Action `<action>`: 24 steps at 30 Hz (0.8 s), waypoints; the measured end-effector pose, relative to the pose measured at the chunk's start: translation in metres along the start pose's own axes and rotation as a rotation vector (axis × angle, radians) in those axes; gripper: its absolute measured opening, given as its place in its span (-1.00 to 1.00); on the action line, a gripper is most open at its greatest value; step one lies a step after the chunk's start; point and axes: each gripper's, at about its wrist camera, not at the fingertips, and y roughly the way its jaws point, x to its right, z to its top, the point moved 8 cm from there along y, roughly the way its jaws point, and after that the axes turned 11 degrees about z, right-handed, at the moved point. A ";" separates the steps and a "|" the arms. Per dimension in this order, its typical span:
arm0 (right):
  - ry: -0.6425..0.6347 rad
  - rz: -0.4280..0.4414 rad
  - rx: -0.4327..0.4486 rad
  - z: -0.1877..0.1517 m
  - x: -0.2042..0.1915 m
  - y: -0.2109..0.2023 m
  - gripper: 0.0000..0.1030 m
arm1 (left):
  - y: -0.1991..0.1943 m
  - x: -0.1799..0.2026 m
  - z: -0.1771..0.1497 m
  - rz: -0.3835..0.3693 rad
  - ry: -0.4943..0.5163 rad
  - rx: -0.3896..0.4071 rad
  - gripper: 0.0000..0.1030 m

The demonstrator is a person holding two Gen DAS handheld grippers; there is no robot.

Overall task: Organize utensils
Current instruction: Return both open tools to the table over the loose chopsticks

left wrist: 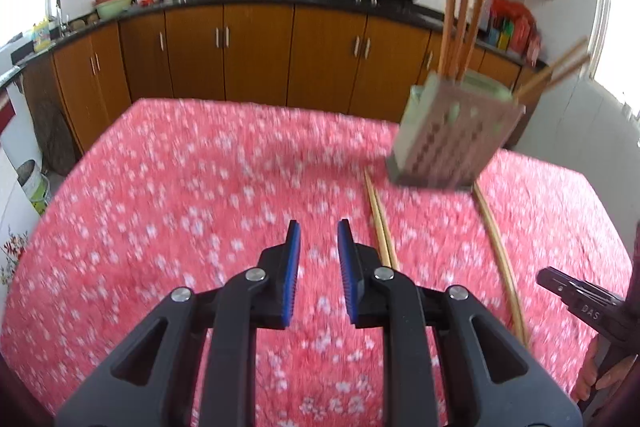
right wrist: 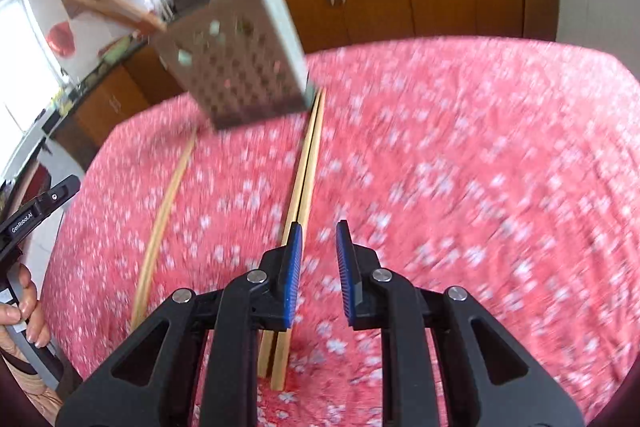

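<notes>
Your left tool (left wrist: 318,227) hangs over the bench (left wrist: 160,187), which is covered in a red cloth with small white flowers. Its blue pads (left wrist: 293,267) stand a moderate gap apart with nothing between them. Just right of it lies a pair of chopsticks (left wrist: 380,219), side by side and touching, running away from you toward the foot of the perforated utensil holder (left wrist: 452,135). A single chopstick (left wrist: 500,251) lies farther right, apart from the pair, its far end reaching the holder's base too. The holder stands at the far right of the bench and looks tilted in this lens. Several chopsticks (left wrist: 464,11) stick up out of its top, and a couple more (left wrist: 556,73) lean out over its right edge. The right-hand device shows at the right edge of this view, but its tips are out of frame there.

Your right tool (right wrist: 318,227) is also parted by a moderate gap and holds nothing. From its own camera the chopstick pair (right wrist: 306,167) passes under its left finger (right wrist: 293,259), and whether that finger touches them can't be told. The single chopstick (right wrist: 166,211) lies well to the left, and the holder (right wrist: 236,55) sits far and left with the pair's far end at its base. Both views are smeared by motion blur, so fine detail on the cloth and the holder is unclear.
</notes>
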 end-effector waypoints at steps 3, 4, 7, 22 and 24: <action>-0.017 0.002 -0.026 -0.008 -0.007 0.013 -0.64 | 0.004 0.005 -0.014 -0.010 0.018 -0.021 -0.60; -0.025 -0.003 -0.033 -0.008 -0.011 0.017 -0.64 | 0.006 0.007 -0.016 -0.013 0.024 -0.026 -0.60; -0.045 -0.035 -0.041 -0.012 -0.013 0.026 -0.66 | 0.009 0.011 -0.027 -0.025 0.041 -0.041 -0.60; 0.020 -0.208 0.016 -0.001 0.039 0.014 -0.85 | 0.016 0.050 -0.064 -0.158 0.115 -0.133 -0.72; 0.023 -0.214 0.016 -0.001 0.043 0.011 -0.86 | 0.016 0.056 -0.069 -0.176 0.132 -0.142 -0.75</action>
